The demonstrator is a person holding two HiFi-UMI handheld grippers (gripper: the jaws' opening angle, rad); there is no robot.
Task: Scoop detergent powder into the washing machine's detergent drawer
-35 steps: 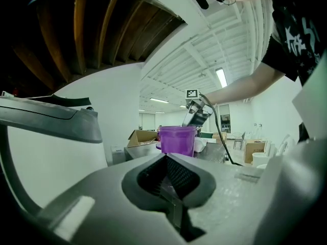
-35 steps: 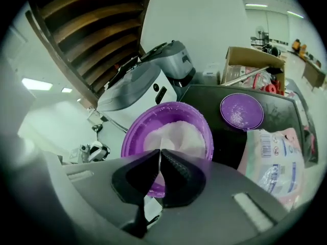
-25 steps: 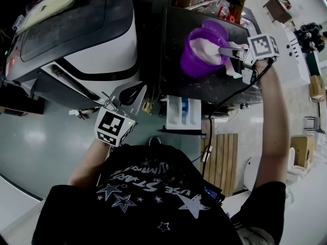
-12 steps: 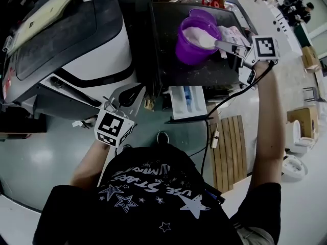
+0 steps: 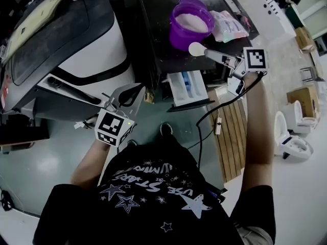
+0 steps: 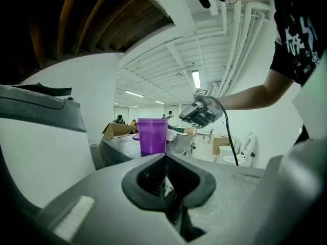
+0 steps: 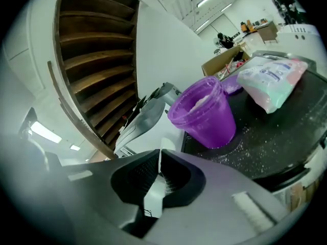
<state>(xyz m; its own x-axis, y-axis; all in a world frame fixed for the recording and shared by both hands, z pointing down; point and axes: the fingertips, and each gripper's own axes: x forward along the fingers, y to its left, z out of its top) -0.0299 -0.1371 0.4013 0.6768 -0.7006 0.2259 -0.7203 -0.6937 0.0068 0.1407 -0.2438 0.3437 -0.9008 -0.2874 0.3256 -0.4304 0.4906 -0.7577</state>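
Sideways, scoop point(image 5: 197, 48) pinched in right gripper point(image 5: 225, 58) jaws, bowl pointing left near purple tub point(image 5: 191, 22), left gripper point(image 5: 126, 92) jaws pressed together.

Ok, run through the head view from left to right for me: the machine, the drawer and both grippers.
washing machine → left gripper → detergent drawer → right gripper, shut on the scoop. The scoop and the purple tub overlap the drawer's span, so they have no place in the order.
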